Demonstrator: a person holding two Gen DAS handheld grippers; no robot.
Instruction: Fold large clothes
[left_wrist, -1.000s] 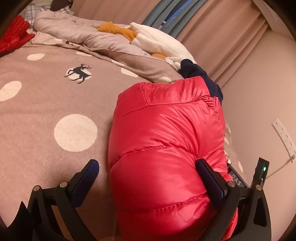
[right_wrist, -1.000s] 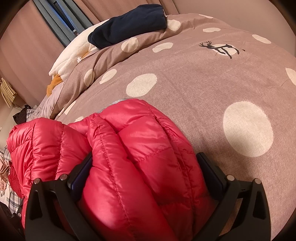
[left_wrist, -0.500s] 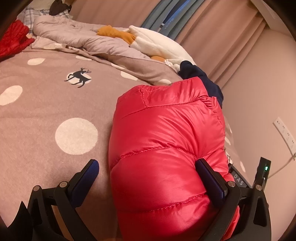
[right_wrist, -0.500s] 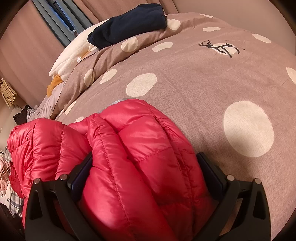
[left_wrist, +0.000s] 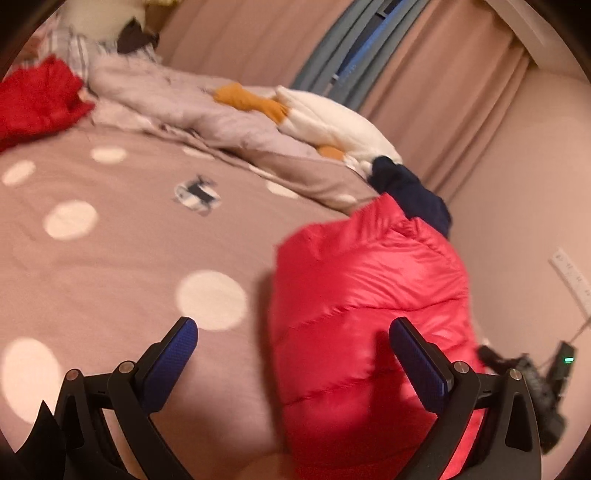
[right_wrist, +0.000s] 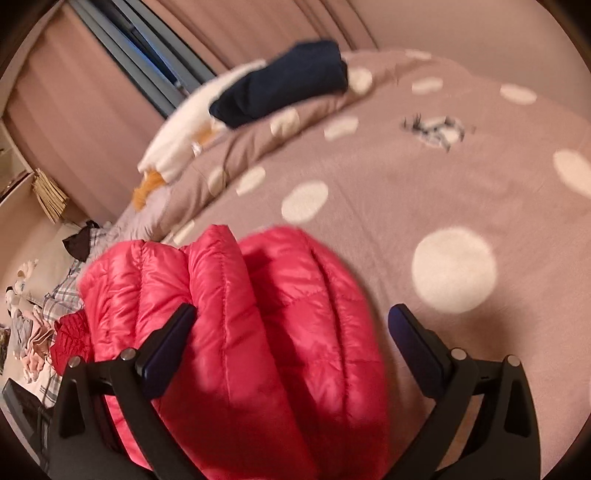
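Red jacket (left_wrist: 369, 314) bundled on the dotted bedspread (left_wrist: 129, 258), both tongs spread wide.

The left tongs (left_wrist: 293, 334) are held apart, gripping nothing; the jacket is seen under and beyond the right-hand finger (left_wrist: 417, 362), while only bedspread is seen ahead of the left-hand finger. In the right wrist view the jacket (right_wrist: 258, 332) is bunched in puffy folds between the fingers of the right tongs (right_wrist: 291, 323), which are also held apart and not clamped; whether the left-hand finger (right_wrist: 166, 350) touches the jacket cannot be told. A navy garment (right_wrist: 284, 88) is seen well beyond, near a white cushion (right_wrist: 181, 140). Both views are blurred.
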